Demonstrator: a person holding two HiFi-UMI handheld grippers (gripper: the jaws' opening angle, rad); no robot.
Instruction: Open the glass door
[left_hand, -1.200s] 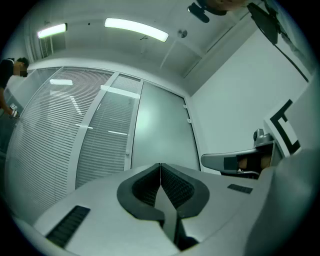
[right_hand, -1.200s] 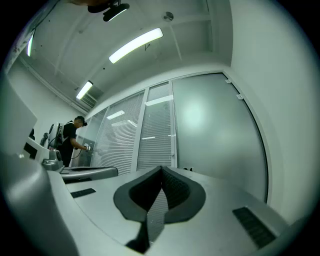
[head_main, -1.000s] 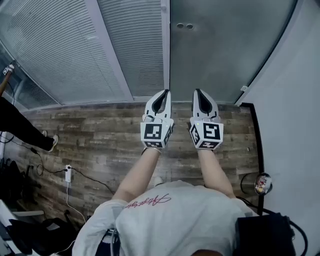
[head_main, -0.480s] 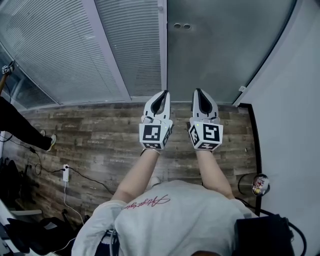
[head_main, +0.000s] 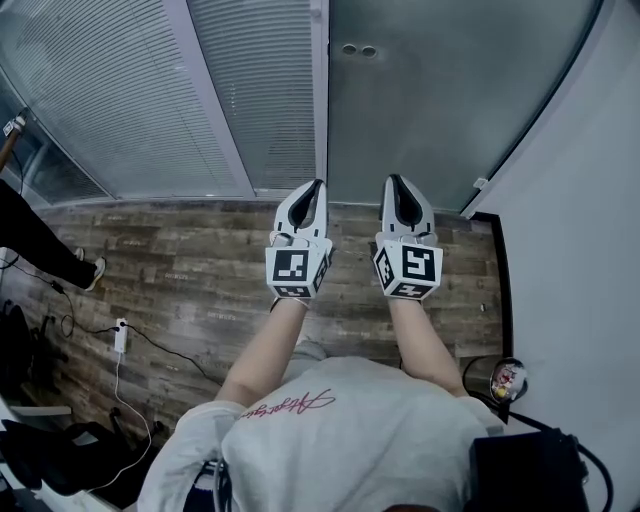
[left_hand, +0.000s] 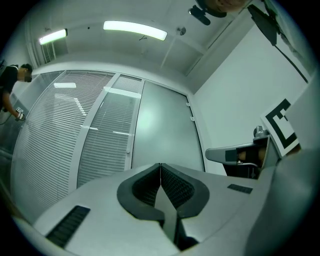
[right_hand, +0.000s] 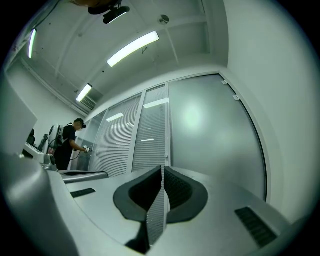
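A frosted glass door (head_main: 440, 100) stands ahead, with two small round fittings (head_main: 357, 50) near its left edge; it also fills the middle of the left gripper view (left_hand: 162, 130) and the right gripper view (right_hand: 215, 135). A white frame post (head_main: 320, 90) borders it on the left. My left gripper (head_main: 313, 190) and right gripper (head_main: 395, 186) are held side by side, pointing at the door and apart from it. Both are shut with nothing between the pads.
Glass panels with slatted blinds (head_main: 120, 90) run to the left of the door. A white wall (head_main: 590, 220) closes the right side. A person (right_hand: 67, 142) stands far left by the blinds. A charger and cable (head_main: 120, 335) lie on the wood floor (head_main: 180, 280). A small bin (head_main: 500, 380) sits at right.
Both grippers and the person have come closer to the door; the door and blinds have slid left and down in the head view. The jaws stayed shut.
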